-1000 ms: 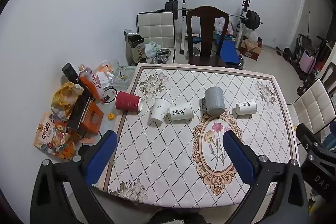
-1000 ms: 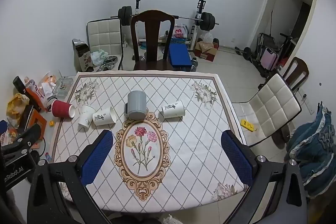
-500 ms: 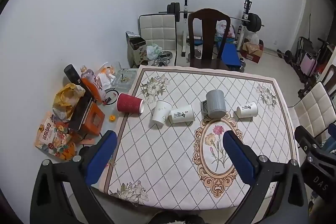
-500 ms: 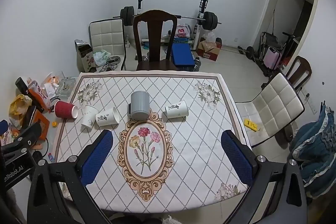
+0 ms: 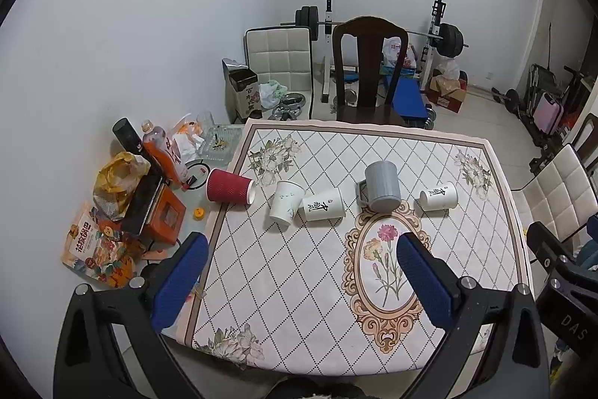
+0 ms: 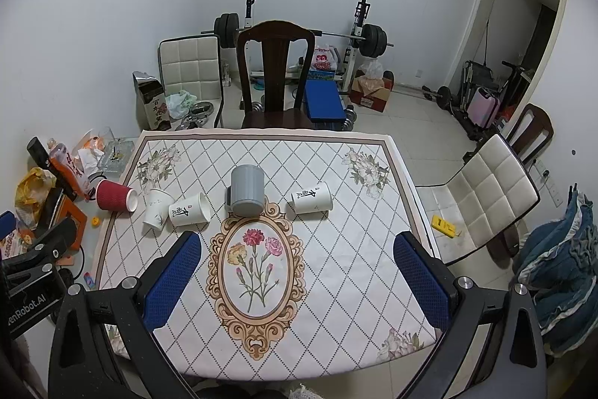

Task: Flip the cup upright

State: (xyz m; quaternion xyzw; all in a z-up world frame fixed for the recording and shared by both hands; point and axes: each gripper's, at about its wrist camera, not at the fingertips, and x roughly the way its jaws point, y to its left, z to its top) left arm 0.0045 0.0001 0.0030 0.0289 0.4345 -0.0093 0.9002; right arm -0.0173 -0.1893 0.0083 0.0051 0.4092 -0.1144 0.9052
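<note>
A row of cups sits across the table's middle. A red ribbed cup (image 5: 230, 187) (image 6: 114, 196) lies on its side at the left edge. A white paper cup (image 5: 285, 202) (image 6: 158, 208) stands mouth down beside a white cup (image 5: 323, 205) (image 6: 188, 209) lying on its side. A grey mug (image 5: 381, 187) (image 6: 247, 190) stands upside down. Another white cup (image 5: 438, 196) (image 6: 312, 198) lies on its side at the right. My left gripper (image 5: 301, 273) and right gripper (image 6: 295, 277) are open and empty, high above the table's near half.
The table (image 5: 299, 305) has a diamond-pattern cloth with a floral oval. A dark wooden chair (image 5: 368, 73) stands at the far side and a white chair (image 6: 486, 197) at the right. Bags and boxes (image 5: 123, 212) clutter the floor on the left. Gym gear lines the back wall.
Both views have shifted: the table and cups sit slightly lower and the cups a little nearer, so both grippers have moved a bit. Both stay open. No cup has moved.
</note>
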